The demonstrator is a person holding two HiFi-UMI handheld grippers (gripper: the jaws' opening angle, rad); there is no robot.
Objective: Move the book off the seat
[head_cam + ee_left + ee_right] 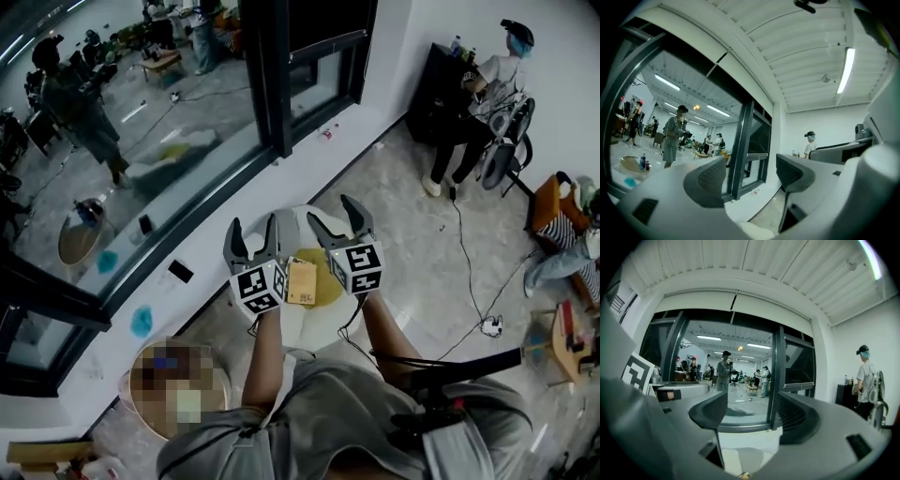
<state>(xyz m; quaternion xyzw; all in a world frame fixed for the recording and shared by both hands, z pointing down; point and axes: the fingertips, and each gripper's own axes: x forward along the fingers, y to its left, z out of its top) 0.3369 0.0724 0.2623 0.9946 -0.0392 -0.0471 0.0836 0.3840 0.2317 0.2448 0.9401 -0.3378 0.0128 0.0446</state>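
Head view first: the left tongs (pixel 253 228) and the right tongs (pixel 332 212) are held side by side, level, pointed at the far window (pixel 141 141). Both are seen spread wide, with nothing gripped. The book (pixel 302 281) is found lying flat on the round white seat (pixel 298 225), under the tongs and showing between the two marker cubes, so it's not off the seat yet. Whether it's touched by either cube can't be told. A small dark slab (pixel 180 271) is left on the white sill (pixel 211 246) to the left, and a person (pixel 487 89) is spotted by a dark cabinet (pixel 433 84) at the far right.

Left gripper view: the left tongs (pixel 752 177) are shown with jaws well apart and empty. Only the dark window frame (pixel 743 150) and floor are seen in the gap. A pale bit of the seat (pixel 754 230) is caught at the bottom edge; the book isn't made out here.

Right gripper view: same deal. The right tongs (pixel 754 412) are wide open and empty, the seat (pixel 740 459) is seen low in the gap, and the window glass (pixel 740 376) is beyond.
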